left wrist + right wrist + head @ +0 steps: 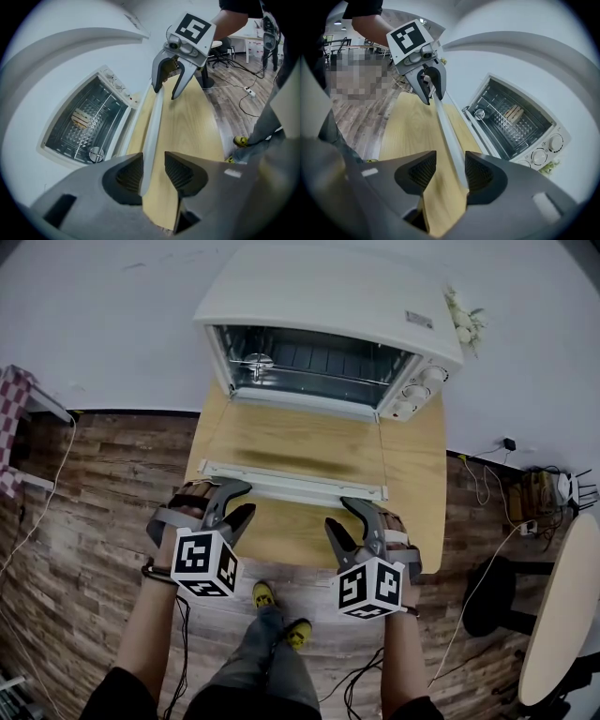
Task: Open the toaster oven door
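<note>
Left claw stood open astride the left end of the door handle, one pad possibly brushing it. Toaster oven door lay fully lowered over the table. Right claw stood open astride the handle's right end.

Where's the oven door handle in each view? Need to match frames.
Head view: door handle is a white bar lying crosswise just below centre, on the near edge of the lowered door.
Left gripper view: door handle runs up the middle from bottom centre.
Right gripper view: door handle runs up the middle, leaning left.
Shared landmark: the open oven cavity.
</note>
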Action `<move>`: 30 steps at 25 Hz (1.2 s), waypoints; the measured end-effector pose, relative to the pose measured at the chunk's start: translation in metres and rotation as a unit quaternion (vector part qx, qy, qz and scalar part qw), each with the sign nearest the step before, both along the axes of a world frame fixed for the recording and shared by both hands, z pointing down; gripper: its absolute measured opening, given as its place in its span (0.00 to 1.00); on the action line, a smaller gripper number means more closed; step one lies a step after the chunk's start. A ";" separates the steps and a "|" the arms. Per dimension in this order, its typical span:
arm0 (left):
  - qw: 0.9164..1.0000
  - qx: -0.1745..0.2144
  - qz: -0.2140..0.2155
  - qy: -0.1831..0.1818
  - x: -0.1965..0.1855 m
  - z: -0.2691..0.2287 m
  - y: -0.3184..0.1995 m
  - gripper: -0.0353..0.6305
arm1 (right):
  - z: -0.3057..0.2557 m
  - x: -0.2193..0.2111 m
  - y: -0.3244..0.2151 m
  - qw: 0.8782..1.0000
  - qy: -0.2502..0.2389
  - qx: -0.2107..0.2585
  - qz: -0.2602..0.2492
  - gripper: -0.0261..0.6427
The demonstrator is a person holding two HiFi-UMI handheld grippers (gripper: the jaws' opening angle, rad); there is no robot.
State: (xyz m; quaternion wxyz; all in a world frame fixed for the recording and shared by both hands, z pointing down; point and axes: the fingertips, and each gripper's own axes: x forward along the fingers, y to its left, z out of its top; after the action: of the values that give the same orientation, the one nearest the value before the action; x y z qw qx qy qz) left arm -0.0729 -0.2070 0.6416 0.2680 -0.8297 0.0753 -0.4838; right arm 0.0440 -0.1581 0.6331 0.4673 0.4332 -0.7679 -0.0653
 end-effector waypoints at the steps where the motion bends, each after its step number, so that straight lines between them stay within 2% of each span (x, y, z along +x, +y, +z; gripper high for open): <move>1: 1.000 0.002 -0.001 0.001 0.000 0.001 0.001 0.28 | 0.001 0.000 0.001 1.000 0.001 0.001 -0.001 0.32; 11: 1.000 -0.006 -0.003 -0.002 -0.001 0.019 0.008 0.34 | 0.016 -0.004 0.005 1.000 -0.002 -0.006 0.000 0.36; 20: 1.000 -0.023 0.004 -0.021 -0.004 0.033 0.015 0.38 | 0.029 -0.007 0.011 1.000 0.001 -0.025 -0.005 0.38; 22: 0.999 -0.039 -0.007 -0.013 -0.002 0.035 0.015 0.35 | 0.033 -0.006 0.011 0.999 -0.001 -0.033 -0.004 0.38; 25: 0.998 -0.059 -0.012 0.005 0.004 0.032 0.016 0.25 | 0.035 -0.008 0.013 0.999 -0.012 -0.046 -0.003 0.37; 30: 0.997 -0.076 -0.008 -0.001 0.009 0.039 0.020 0.27 | 0.040 -0.010 0.013 0.998 -0.018 -0.057 -0.007 0.37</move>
State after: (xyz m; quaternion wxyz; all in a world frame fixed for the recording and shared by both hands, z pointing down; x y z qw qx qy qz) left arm -0.0640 -0.1871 0.6801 0.2006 -0.8464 0.0443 -0.4912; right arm 0.0341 -0.1456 0.6727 0.4774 0.4012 -0.7816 -0.0168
